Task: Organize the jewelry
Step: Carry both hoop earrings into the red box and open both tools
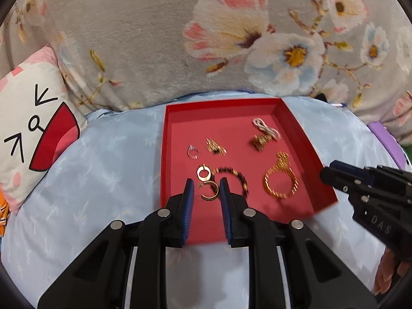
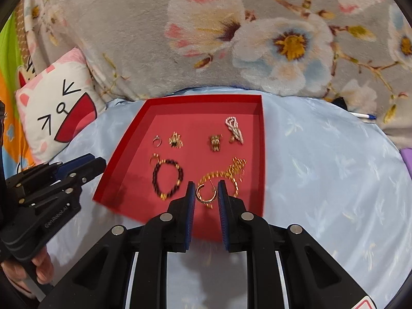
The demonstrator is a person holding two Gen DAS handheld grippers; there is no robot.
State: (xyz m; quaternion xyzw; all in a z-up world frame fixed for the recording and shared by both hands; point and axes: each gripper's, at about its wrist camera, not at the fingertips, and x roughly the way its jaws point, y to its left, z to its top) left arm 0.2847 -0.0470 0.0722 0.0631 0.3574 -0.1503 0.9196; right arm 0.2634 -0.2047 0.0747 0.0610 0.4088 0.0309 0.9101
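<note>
A shallow red tray (image 1: 296, 126) (image 2: 261, 139) lies on a light blue cushion and holds several pieces of jewelry. My left gripper (image 1: 206, 184) is shut on a gold hoop earring (image 1: 210, 193), held above the tray's near left part. My right gripper (image 2: 206, 185) is shut on a matching gold hoop earring (image 2: 205, 195), held above the tray's near right part. In the tray lie a dark beaded bracelet (image 2: 167, 177), a gold chain bracelet (image 1: 280, 180), a pearl piece (image 2: 234, 128), a gold band (image 2: 215, 141), a small clear ring (image 1: 193, 152) and a gold cluster (image 2: 176, 139).
A grey floral blanket (image 1: 206, 38) rises behind the tray. A white cat-face pillow (image 1: 31, 118) lies at the left. A pen (image 2: 364, 115) lies at the back right, a purple object (image 1: 386, 139) at the right edge. Each gripper shows in the other's view (image 1: 332, 173) (image 2: 97, 166).
</note>
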